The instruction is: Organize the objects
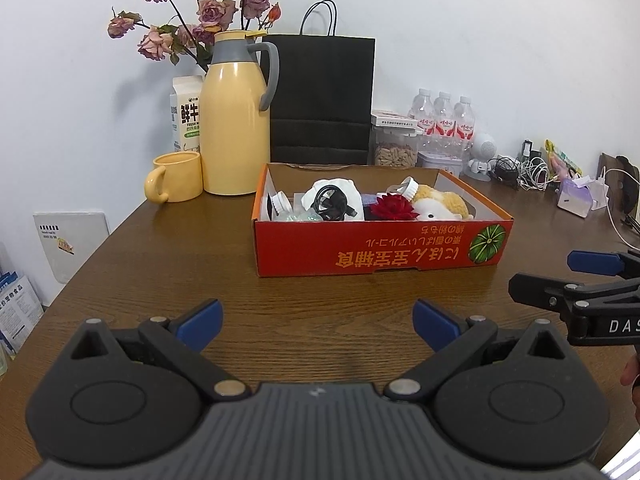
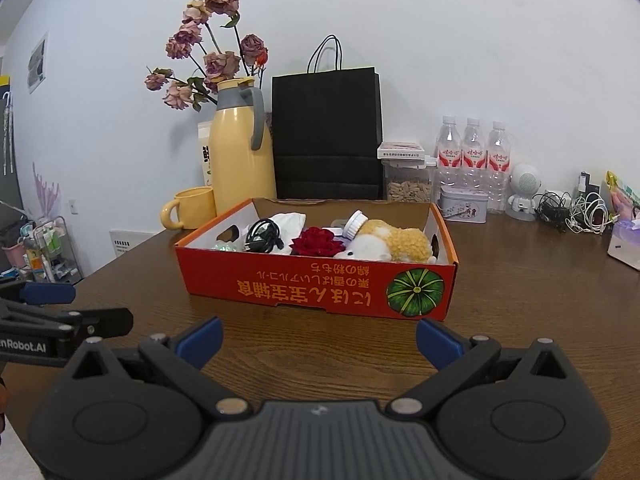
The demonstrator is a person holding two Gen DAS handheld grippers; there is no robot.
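Two grippers hover low over the wooden bench [image 1: 120,264], both on the near side of the red cardboard box [image 1: 380,248], and neither carries anything: the left gripper [image 1: 318,322] has its blue-tipped fingers spread wide, and the right gripper [image 2: 318,340] is spread just as wide beside it. The box already holds the loose things: a coiled black cable [image 2: 264,236] on a white cloth [image 2: 290,222] toward its left end, a red fabric flower [image 2: 317,242] at its middle, a yellow-and-white plush toy [image 2: 394,242] toward its right end with a white-capped bottle [image 2: 354,224] just behind it, and another white cap [image 1: 280,202] by the left wall. The strip of bench in front of the box is bare. By the look of it, the gathering step is done or a new pick is about to start; the next move calls for choosing one item, and the plush offers the softest, widest grasp, while the cable could snag the cloth.
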